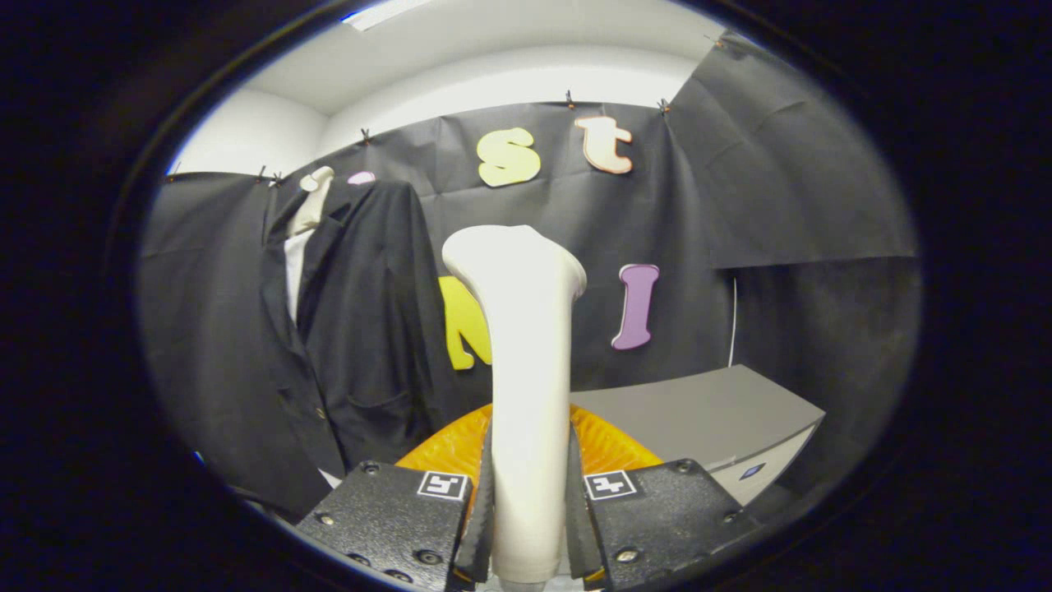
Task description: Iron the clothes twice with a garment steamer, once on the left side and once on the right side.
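We hold the smooth white flared-head garment steamer (526, 370) upright, the gripper (528, 501) clamped on its handle from both sides. The dark suit jacket (362, 329) hangs beyond the fingers, off to the left, well apart. By our judgement, neither pass is begun; both sides remain.

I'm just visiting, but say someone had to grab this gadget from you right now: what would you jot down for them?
Gripper: shut on the garment steamer, both fingers pressing its handle, head pointing up.
Dark jacket: hanging on a form against the booth wall, ahead and to the left of the steamer, not touching it.
Orange plate sits just behind the fingers; a grey table lies to the right.
Done: steamer picked up.
Left: apparently both passes, left side and right side.
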Tool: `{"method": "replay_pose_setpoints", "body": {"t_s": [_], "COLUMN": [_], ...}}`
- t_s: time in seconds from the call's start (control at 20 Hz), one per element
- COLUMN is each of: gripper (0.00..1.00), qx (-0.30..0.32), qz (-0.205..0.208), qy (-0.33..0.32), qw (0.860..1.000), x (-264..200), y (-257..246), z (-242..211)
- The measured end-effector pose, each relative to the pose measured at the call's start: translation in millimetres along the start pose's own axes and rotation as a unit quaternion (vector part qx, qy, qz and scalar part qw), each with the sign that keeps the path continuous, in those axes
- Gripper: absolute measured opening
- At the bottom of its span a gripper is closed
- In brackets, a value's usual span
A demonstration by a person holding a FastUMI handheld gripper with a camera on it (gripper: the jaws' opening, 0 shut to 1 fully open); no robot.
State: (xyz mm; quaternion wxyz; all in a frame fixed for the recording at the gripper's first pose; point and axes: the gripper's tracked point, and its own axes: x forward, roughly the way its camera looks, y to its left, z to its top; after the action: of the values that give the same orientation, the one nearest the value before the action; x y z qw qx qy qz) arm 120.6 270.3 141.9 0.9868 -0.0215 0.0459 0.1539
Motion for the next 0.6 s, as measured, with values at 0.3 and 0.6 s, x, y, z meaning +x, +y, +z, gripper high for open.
{"method": "replay_pose_setpoints", "body": {"t_s": [0.3,0.6], "gripper": [0.38,0.38], "qx": [-0.039,-0.061], "qz": [0.013,0.022], "qy": [-0.043,-0.095], "qw": [0.998,0.993], "x": [-43,-48], "y": [86,160], "z": [17,53]}}
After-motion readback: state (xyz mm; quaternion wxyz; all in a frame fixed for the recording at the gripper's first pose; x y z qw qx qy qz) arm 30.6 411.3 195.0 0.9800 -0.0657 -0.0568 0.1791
